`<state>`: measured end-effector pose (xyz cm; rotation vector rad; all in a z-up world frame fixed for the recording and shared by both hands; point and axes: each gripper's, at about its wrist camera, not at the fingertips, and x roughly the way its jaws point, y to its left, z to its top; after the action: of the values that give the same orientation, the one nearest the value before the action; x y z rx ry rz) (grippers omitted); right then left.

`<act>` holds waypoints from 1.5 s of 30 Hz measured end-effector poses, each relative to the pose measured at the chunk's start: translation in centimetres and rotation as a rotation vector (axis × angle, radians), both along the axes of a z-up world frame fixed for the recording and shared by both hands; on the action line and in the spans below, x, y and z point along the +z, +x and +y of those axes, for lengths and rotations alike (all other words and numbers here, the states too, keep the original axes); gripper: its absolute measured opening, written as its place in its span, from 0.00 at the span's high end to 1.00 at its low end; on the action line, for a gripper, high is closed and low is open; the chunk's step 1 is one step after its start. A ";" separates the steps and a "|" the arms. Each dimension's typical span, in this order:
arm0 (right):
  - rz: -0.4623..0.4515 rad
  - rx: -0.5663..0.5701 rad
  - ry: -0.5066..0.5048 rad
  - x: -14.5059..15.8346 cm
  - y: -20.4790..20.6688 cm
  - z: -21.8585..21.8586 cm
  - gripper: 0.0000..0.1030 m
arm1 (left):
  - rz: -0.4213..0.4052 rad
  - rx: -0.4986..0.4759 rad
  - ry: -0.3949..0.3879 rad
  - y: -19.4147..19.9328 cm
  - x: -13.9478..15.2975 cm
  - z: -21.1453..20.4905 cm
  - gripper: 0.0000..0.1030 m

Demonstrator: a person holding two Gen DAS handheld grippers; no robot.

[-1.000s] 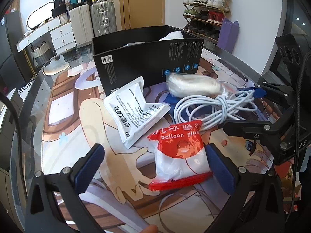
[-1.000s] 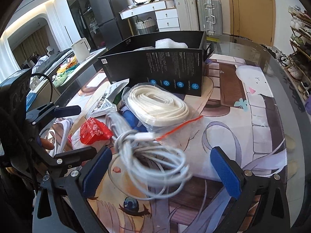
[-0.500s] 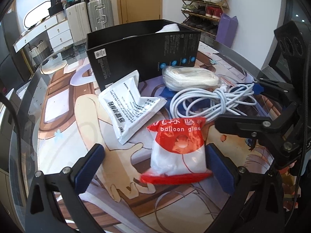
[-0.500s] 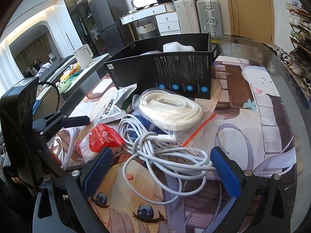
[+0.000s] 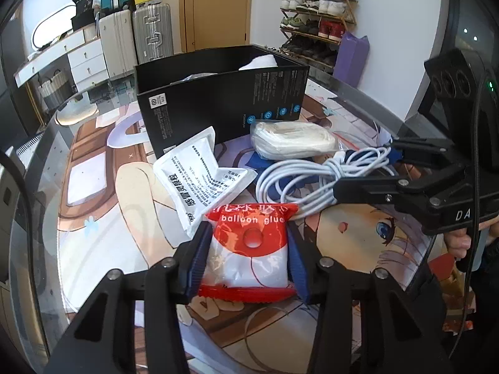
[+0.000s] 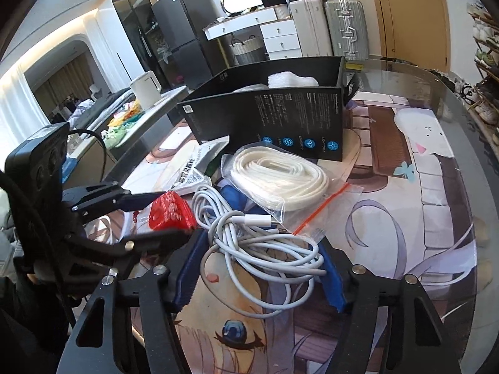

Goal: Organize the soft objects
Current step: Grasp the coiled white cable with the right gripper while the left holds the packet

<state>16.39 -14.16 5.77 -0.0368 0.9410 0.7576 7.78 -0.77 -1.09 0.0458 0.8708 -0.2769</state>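
My left gripper [image 5: 248,260] is shut on a red-and-white "balloon glue" packet [image 5: 249,249], both blue pads pressing its sides on the mat. The packet and that gripper also show in the right wrist view [image 6: 170,213]. My right gripper [image 6: 260,268] has closed in around a coiled white cable [image 6: 259,243], pads at the coil's two sides. The cable shows in the left wrist view [image 5: 321,177], between the right gripper's fingers [image 5: 368,187]. A bag of white cord [image 6: 280,177] and a white printed pouch [image 5: 202,177] lie in front of an open black box [image 5: 224,106].
The box [image 6: 271,115] holds white soft items. A printed mat [image 6: 405,205] covers the glass table, whose curved edge [image 6: 477,168] runs along the right. A white kettle [image 6: 145,88] stands on a side counter to the left. Suitcases and a shoe rack stand behind.
Both grippers closed: the left from wide open onto the balloon glue packet, the right from wide open in around the white cable coil. Both moved forward a little.
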 end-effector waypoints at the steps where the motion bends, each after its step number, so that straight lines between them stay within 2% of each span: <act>1: 0.000 0.006 0.003 0.0 -0.1 0.0 0.36 | -0.002 0.003 -0.004 0.0 0.1 0.1 0.57; 9: -0.015 0.107 -0.073 0.1 -1.5 0.9 0.37 | -0.014 0.014 -0.024 0.1 0.5 0.9 0.57; 21: -0.097 0.308 -0.029 0.8 -4.7 2.5 0.36 | -0.002 0.010 -0.016 0.3 0.1 0.4 0.57; 26: -0.113 0.276 0.009 1.2 -4.7 2.4 0.36 | -0.001 0.006 -0.017 0.3 0.0 0.3 0.57; 32: -0.109 0.247 -0.008 0.5 -4.0 3.3 0.36 | -0.001 0.003 -0.014 0.3 0.0 0.2 0.57; 40: -0.116 0.305 -0.008 0.6 -4.7 3.5 0.40 | 0.005 0.000 -0.024 0.3 0.0 0.4 0.57; 45: -0.106 0.297 -0.015 0.4 -4.4 3.4 0.40 | 0.007 -0.012 -0.021 0.2 0.1 0.3 0.57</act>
<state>12.00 -10.79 6.15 -0.2318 0.8497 1.0124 7.98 -0.48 -1.00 0.0309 0.8753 -0.2974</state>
